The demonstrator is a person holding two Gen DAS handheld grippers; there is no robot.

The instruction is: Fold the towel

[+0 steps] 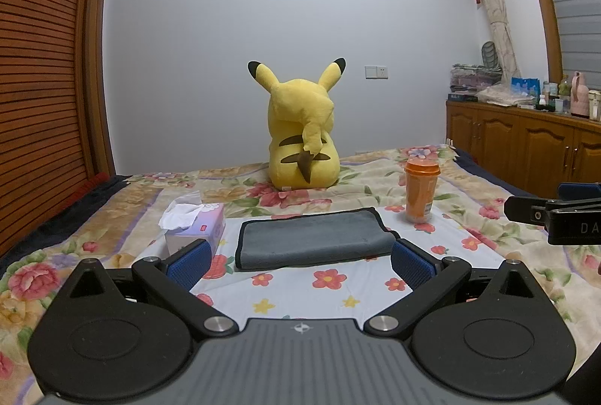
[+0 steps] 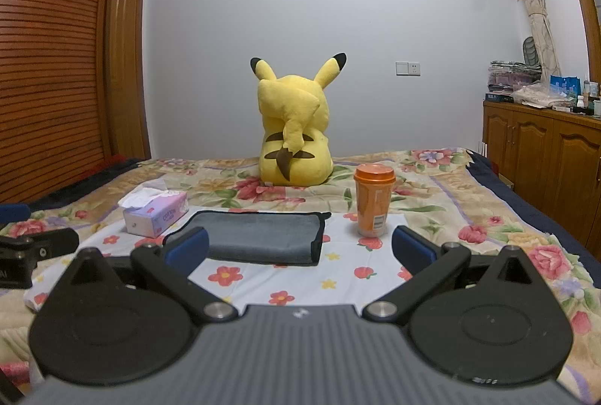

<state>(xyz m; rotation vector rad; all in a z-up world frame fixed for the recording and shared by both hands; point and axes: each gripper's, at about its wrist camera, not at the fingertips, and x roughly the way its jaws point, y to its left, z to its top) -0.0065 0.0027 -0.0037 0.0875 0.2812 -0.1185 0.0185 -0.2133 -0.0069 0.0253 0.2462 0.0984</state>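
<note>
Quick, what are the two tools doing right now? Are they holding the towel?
Left tool: open, holding nothing; the gray towel lies on the bed ahead of it.
Right tool: open, holding nothing.

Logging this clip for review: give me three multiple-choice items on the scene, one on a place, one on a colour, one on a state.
1. The tissue box sits where, seen from the grippers?
A. left of the towel
B. on the towel
C. behind the plush

2. The cup is
A. green
B. orange
C. white

3. The towel is
A. hanging
B. spread in a single layer
C. folded, lying flat

Answers: 1 A, it stands beside the towel's left edge. 2 B, lid and body are orange. 3 C, doubled layers show at its edge; left gripper and right gripper are open, holding nothing.
</note>
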